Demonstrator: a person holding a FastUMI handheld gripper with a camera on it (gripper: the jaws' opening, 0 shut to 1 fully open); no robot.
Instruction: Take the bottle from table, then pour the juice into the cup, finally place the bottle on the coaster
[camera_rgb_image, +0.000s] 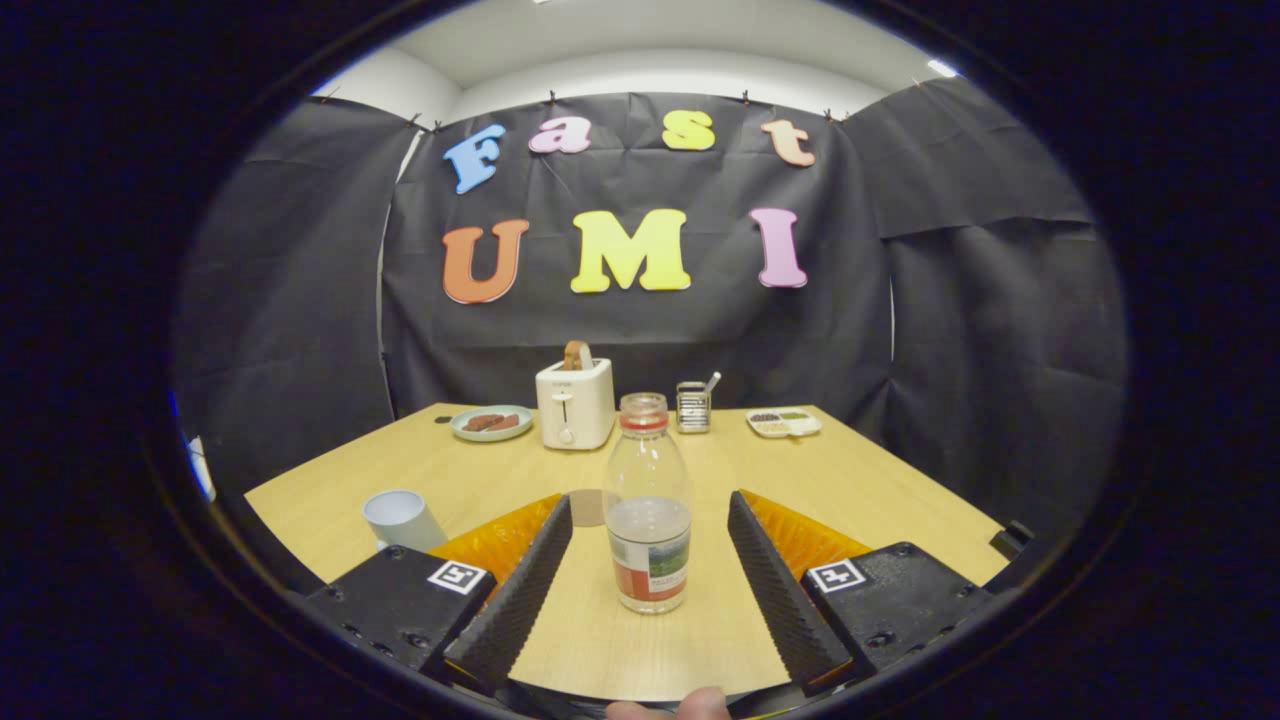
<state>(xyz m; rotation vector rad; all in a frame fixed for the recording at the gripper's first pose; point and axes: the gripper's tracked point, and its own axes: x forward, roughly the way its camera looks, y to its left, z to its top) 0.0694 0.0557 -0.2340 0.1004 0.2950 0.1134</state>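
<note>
A clear plastic bottle (649, 505) with no cap, a red neck ring and a paper label stands upright on the wooden table (860, 480), about half full of pale liquid. It stands between my two fingers, and neither finger touches it. My gripper (650, 510) is open, with a gap on each side of the bottle. A white cup (402, 520) stands left of the left finger. A round brown coaster (588, 506) lies just behind the left fingertip, left of the bottle and partly hidden by the finger.
At the far end of the table stand a white toaster (574, 402) with a slice of bread in it, a plate of sausages (491, 423), a small metal holder (693, 407) and a little white dish (784, 422). A fingertip of a person's hand (675, 706) shows at the near edge.
</note>
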